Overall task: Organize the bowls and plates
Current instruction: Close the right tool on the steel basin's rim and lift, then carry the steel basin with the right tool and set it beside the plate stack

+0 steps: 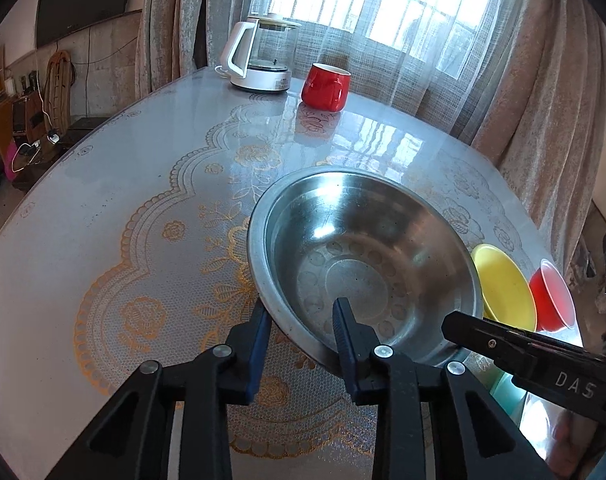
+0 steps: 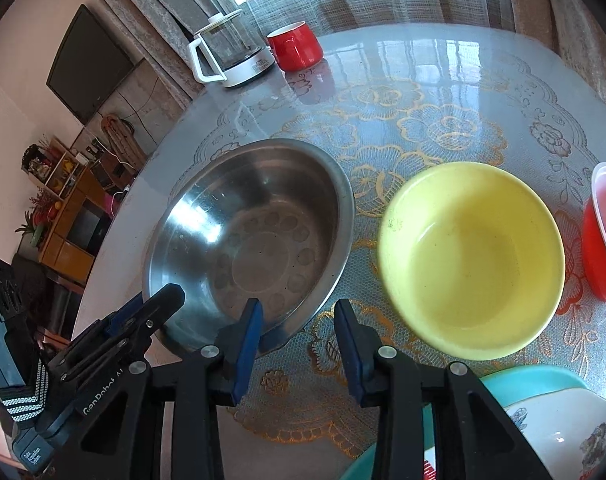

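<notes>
Lace-print table by the curtained window: I've got both grippers straddling the steel bowl's near rim at lower centre, left gripper and right gripper jaws spread, likely to lift it, yellow bowl just right.

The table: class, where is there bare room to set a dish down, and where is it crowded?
Free: the wide stretch of table left of the steel bowl, and the patch between that bowl and the red mug. Crowded: the near right, where the yellow bowl, red bowl and teal dish cluster.
</notes>
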{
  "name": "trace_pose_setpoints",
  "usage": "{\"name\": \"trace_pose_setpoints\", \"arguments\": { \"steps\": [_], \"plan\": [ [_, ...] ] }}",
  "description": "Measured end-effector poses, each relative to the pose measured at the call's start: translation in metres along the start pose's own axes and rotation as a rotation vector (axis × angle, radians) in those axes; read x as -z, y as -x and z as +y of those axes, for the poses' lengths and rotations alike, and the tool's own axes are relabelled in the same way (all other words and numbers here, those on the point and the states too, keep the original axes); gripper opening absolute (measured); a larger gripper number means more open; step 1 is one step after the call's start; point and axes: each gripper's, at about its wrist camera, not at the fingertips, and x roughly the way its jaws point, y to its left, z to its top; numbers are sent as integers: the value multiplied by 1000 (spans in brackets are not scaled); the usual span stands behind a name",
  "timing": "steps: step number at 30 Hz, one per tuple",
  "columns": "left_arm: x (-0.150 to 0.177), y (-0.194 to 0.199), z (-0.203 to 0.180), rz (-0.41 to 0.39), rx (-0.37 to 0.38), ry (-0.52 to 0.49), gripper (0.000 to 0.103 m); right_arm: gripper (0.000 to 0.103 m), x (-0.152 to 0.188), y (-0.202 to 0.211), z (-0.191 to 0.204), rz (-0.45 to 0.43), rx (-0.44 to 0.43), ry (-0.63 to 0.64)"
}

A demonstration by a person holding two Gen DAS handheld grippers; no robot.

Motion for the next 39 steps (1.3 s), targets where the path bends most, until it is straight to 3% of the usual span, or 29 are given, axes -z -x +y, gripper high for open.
{"name": "trace_pose_setpoints", "arguments": {
  "steps": [7, 13, 26, 39],
  "plan": [
    [3, 7, 0, 3, 37, 14, 31, 29, 1, 1, 3, 0, 35, 7],
    [18, 32, 12, -24, 65, 40, 32, 29, 10, 9, 14, 2, 16, 35],
    [69, 91, 29, -40, 24, 29, 33, 29, 61, 30, 47, 28, -44, 98],
    [119, 113, 34, -50, -20, 24, 35, 29, 105, 33, 61, 45, -20, 180]
  ]
}}
